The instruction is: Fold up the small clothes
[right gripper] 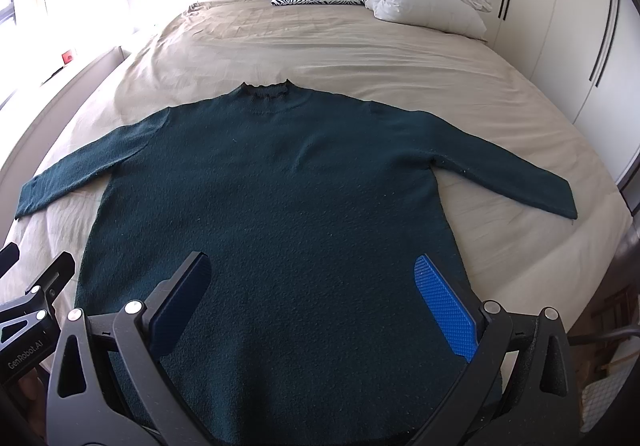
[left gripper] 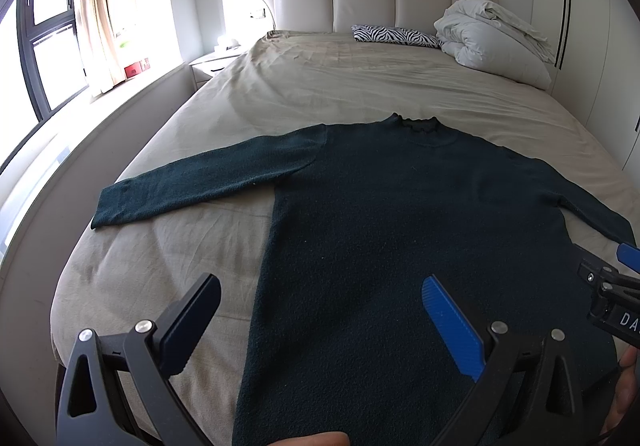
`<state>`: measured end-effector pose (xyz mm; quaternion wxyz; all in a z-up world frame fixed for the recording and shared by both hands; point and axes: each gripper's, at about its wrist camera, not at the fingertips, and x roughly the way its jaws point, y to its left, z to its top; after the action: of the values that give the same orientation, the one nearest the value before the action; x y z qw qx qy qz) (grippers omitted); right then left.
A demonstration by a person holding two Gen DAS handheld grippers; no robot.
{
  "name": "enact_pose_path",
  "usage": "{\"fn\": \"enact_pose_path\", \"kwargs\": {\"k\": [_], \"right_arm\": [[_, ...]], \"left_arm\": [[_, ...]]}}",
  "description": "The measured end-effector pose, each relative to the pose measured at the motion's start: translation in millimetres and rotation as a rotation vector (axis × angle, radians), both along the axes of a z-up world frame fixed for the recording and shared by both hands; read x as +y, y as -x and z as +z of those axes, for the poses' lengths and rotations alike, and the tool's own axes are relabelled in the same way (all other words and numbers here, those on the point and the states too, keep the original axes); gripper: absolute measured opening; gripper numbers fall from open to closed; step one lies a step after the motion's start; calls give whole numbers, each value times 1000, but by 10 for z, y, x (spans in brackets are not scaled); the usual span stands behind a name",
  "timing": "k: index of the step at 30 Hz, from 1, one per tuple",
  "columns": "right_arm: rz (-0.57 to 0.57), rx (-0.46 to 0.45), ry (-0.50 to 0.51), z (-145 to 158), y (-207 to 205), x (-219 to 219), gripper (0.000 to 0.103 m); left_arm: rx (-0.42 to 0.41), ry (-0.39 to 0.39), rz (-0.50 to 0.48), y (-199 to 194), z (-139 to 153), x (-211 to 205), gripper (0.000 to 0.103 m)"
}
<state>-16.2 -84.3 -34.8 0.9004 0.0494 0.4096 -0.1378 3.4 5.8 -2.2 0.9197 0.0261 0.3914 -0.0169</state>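
The 2 spread fingers of the left gripper (left gripper: 320, 320) and right gripper (right gripper: 314, 304) hover empty above the hem of the dark green sweater (right gripper: 280, 185), which lies flat on the bed (right gripper: 320, 45), sleeves out. Folding looks unstarted; next, pinch a sleeve or side edge and carry it inward.

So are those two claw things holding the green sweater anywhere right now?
No, nothing is held. The left gripper and right gripper are both open above the sweater, which lies spread flat on the bed.
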Motion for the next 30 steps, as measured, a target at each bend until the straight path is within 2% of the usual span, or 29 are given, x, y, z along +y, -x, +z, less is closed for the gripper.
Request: {"fn": "enact_pose_path", "kwargs": {"k": [16, 20, 24, 26, 30], "right_arm": [[2, 9, -6, -66, -8, -24, 103], [-9, 9, -21, -114, -25, -137, 103], [-36, -16, -68, -165, -23, -494, 103], [-75, -55, -109, -174, -9, -816, 103], [-241, -134, -227, -268, 113, -1825, 103]], "left_arm": [[11, -5, 6, 60, -115, -31, 103], [44, 30, -6, 13, -182, -56, 103], [57, 1, -26, -35, -276, -134, 103], [103, 42, -57, -124, -342, -133, 103], [185, 120, -68, -313, -478, -120, 103]]}}
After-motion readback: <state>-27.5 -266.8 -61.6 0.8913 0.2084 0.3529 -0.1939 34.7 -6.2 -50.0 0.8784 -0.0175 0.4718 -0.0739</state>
